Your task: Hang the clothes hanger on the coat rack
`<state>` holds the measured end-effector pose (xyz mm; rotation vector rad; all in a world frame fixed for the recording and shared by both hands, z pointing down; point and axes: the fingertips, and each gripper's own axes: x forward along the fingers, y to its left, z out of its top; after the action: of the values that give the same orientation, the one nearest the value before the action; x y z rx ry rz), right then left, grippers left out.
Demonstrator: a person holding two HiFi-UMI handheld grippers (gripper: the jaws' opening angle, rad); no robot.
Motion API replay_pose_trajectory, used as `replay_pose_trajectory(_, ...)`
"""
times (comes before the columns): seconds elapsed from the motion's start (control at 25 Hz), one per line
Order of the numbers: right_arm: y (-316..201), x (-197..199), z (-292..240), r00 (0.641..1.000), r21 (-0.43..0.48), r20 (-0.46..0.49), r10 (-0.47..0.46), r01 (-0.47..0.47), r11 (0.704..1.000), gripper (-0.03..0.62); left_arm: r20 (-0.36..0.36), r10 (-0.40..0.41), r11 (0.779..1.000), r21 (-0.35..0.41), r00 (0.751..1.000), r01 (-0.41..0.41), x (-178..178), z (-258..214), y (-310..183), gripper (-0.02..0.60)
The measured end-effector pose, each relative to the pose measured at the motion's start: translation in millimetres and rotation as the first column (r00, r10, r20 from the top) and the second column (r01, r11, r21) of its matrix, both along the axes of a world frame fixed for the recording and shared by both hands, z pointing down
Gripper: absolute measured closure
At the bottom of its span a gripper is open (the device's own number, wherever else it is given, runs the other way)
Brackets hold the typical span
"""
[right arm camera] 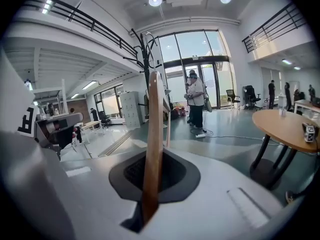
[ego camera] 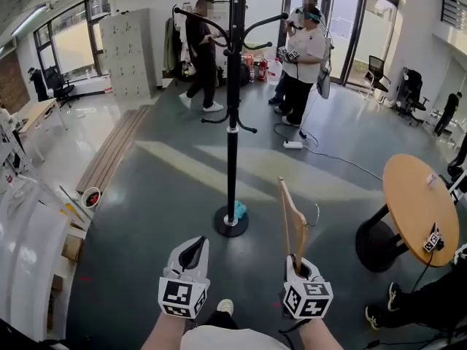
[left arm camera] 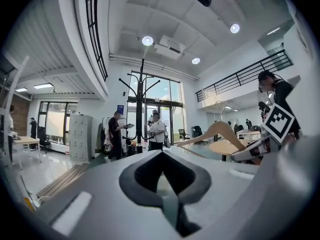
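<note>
Right hand-held gripper (ego camera: pixel 298 262) clamped the hanger (ego camera: pixel 293 221), left hand-held gripper (ego camera: pixel 191 254) was clenched empty, both well short of the rack (ego camera: pixel 233 122); needed stepping in, then lifting the hook (ego camera: pixel 316 214) over a peg (ego camera: pixel 264 22).

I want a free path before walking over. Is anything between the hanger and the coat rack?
Nothing visible does. Only floor lies between the hanger, clamped in the right gripper, and the coat rack. The round table stands off to the right; the people are beyond the rack.

White left claw (ego camera: pixel 195 244), white right claw (ego camera: pixel 298 262), black-and-white square-marker cube (ego camera: pixel 183 297) on each
</note>
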<state>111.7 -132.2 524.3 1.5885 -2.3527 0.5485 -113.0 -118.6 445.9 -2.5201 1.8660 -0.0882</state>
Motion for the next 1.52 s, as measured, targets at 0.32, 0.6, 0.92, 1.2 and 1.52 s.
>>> replay_pose_trajectory(0.32, -106, -28, -25, 0.997, 0.058, 0.016, 0.08, -0.08, 0.995, 0.568, 0.004, 0.012, 0.999, 0.03, 1.0, -0.012, -51, -13, -82, 0.581)
replay_pose_trajectory(0.6, -165, -51, -29, 0.998, 0.054, 0.016, 0.058, -0.059, 0.997, 0.568, -0.015, -0.043, 0.999, 0.018, 0.999, 0.044, -86, -10, -129, 0.581)
replay_pose_trajectory(0.92, -251, -62, -29, 1.0, 0.058, 0.022, 0.006, -0.007, 0.998, 0.568, -0.017, -0.096, 0.995, 0.018, 0.995, 0.096, -97, -9, -200, 0.581)
replay_pose_trajectory(1.2, -346, -58, -62, 0.998, 0.131, 0.012, -0.057, 0.055, 0.99, 0.568, 0.002, -0.14, 0.989, 0.054, 0.99, 0.14, -83, -24, -256, 0.581)
replay_pose_trajectory(1.52, -439, -82, -135, 0.989, 0.252, -0.029, -0.142, 0.145, 0.957, 0.568, 0.036, -0.129, 0.991, 0.05, 0.991, 0.128, -64, -21, -300, 0.581)
